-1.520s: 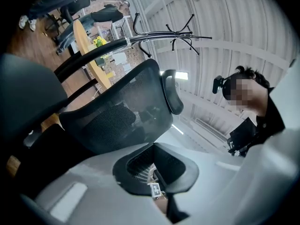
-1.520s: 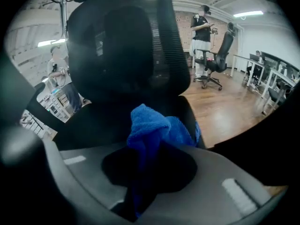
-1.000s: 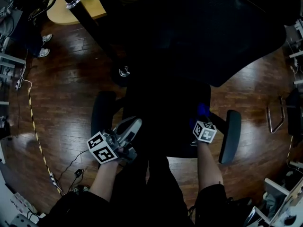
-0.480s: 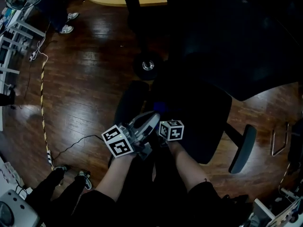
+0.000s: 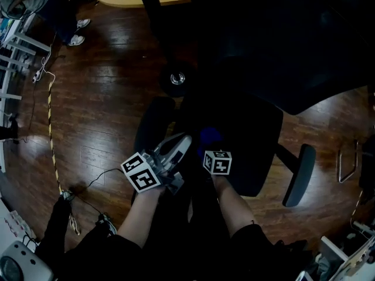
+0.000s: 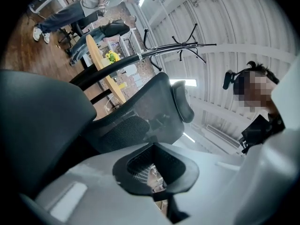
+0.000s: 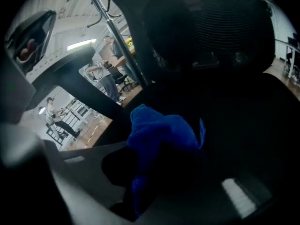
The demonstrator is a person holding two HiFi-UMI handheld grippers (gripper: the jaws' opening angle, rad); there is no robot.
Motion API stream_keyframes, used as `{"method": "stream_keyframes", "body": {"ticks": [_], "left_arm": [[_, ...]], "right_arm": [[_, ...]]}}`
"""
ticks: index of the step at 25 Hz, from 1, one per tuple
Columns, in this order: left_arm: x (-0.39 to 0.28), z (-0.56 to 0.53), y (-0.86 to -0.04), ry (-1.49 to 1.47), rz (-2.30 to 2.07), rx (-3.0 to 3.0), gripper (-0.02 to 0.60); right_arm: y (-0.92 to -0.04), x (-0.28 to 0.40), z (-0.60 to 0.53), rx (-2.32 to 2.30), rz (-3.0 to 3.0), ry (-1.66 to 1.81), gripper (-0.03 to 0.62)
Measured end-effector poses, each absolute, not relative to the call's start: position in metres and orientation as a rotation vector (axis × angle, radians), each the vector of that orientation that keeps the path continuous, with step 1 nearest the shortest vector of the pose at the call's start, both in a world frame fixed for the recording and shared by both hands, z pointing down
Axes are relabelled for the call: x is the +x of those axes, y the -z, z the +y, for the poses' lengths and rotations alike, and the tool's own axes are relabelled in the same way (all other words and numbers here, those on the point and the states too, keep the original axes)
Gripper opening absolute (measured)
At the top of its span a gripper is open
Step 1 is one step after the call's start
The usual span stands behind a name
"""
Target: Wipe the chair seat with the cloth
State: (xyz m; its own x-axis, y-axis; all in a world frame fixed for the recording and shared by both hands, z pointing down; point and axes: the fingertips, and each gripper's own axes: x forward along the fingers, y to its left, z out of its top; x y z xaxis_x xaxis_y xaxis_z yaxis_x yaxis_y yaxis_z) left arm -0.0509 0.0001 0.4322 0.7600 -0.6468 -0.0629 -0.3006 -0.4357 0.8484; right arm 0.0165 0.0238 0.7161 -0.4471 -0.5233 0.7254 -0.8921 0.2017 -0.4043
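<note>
1 chair, 1 cloth, 2 grippers. The blue cloth (image 5: 210, 138) is bunched at the left front part of the chair seat (image 5: 252, 136), sticking out ahead of the right gripper (image 5: 214, 152). Its fingers are clamped tight on the cloth. The left gripper (image 5: 183, 142) is just beside it, by the left armrest (image 5: 151, 124), fingers together and holding nothing.
</note>
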Motion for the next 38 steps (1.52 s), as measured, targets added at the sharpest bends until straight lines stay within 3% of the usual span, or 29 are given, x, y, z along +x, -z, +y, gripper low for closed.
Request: {"method": "stream_keyframes", "body": {"ticks": [12, 20, 24, 33, 38], "left_arm": [[-0.016, -0.001, -0.441, 0.352, -0.599, 2.070, -0.012], [-0.009, -0.005, -0.453, 0.338, -0.609, 2.074, -0.012], [-0.015, -0.007, -0.449, 0.359, -0.632, 2.072, -0.012], [-0.051, 0.001, -0.444, 0.411, -0.739, 2.056, -0.012], [-0.060, 0.007, -0.439, 0.437, -0.760, 2.046, -0.012]], "right_arm": [[-0.703, 0.270, 0.102, 1.772, -1.681, -1.153, 0.067], [-0.706, 0.280, 0.100, 1.836, -1.667, -1.205, 0.067], [-0.696, 0.224, 0.088, 1.721, -1.828, -1.236, 0.067], [-0.691, -0.029, 0.073, 1.180, -2.162, -1.325, 0.067], [-0.690, -0.115, 0.090, 1.036, -2.178, -1.338, 0.067]]}}
